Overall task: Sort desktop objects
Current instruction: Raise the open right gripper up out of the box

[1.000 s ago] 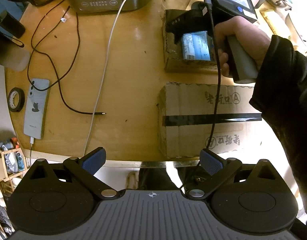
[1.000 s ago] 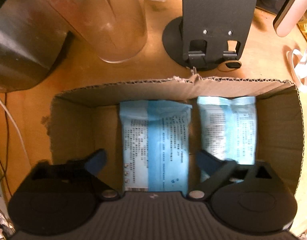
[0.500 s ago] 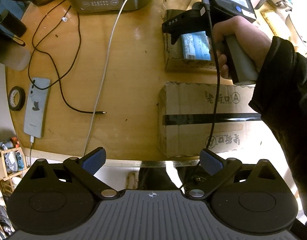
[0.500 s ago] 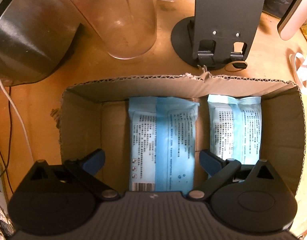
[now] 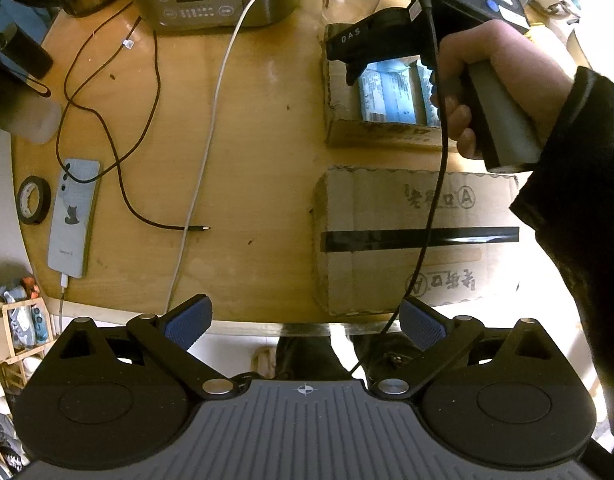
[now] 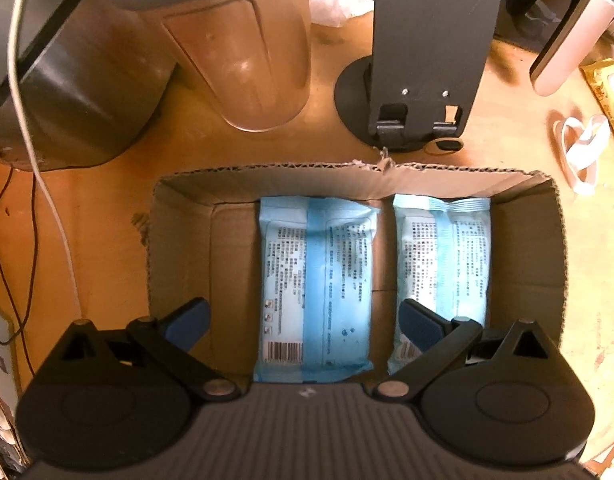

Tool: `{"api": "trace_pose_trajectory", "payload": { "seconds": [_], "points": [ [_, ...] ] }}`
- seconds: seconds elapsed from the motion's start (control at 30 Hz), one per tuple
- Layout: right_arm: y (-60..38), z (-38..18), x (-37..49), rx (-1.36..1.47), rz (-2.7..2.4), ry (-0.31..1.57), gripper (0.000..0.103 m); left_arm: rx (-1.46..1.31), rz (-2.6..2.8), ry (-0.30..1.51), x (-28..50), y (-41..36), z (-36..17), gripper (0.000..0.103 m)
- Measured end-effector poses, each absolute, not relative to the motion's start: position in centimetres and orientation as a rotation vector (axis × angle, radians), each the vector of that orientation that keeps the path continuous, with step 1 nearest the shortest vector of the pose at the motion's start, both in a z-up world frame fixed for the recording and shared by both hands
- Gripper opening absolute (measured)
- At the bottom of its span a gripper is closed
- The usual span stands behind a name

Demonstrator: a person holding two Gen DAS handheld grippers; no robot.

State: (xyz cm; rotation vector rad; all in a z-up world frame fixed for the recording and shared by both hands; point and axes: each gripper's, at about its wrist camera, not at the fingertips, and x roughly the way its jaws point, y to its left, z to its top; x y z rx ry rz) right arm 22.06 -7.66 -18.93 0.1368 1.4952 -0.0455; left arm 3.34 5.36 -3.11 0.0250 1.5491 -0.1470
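1. Over the open box (image 6: 523,240), the right claw (image 6: 305,318) hangs spread wide and holds nothing; lift it straight up so the fingers miss the cardboard walls.
2. Just ahead, two blue packs (image 6: 315,280) lie flat side by side on the box floor, the nearer one between the fingers.
3. The left claw (image 5: 305,322) is spread and empty at the desk (image 5: 247,160) edge, with the phone (image 5: 73,218) and tape roll (image 5: 34,199) far left.

wipe packs (image 6: 315,280) pale blue, black print | open box (image 6: 179,240) brown | phone (image 5: 73,218) light blue
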Motion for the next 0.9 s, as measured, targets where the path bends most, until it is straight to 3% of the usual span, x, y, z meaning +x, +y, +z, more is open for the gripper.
{"api": "trace_pose_trajectory", "payload": {
  "seconds": [0.4, 0.9],
  "points": [
    [-8.7, -12.4, 20.9, 0.112, -0.039, 1.468, 0.103, 0.025, -0.152, 1.533, 3.5, 4.9, -2.7, 0.103],
    [-9.6, -12.8, 21.0, 0.107, -0.045, 1.468, 0.103, 0.022, -0.154, 1.526, 3.6, 4.9, -2.5, 0.103]
  ]
}}
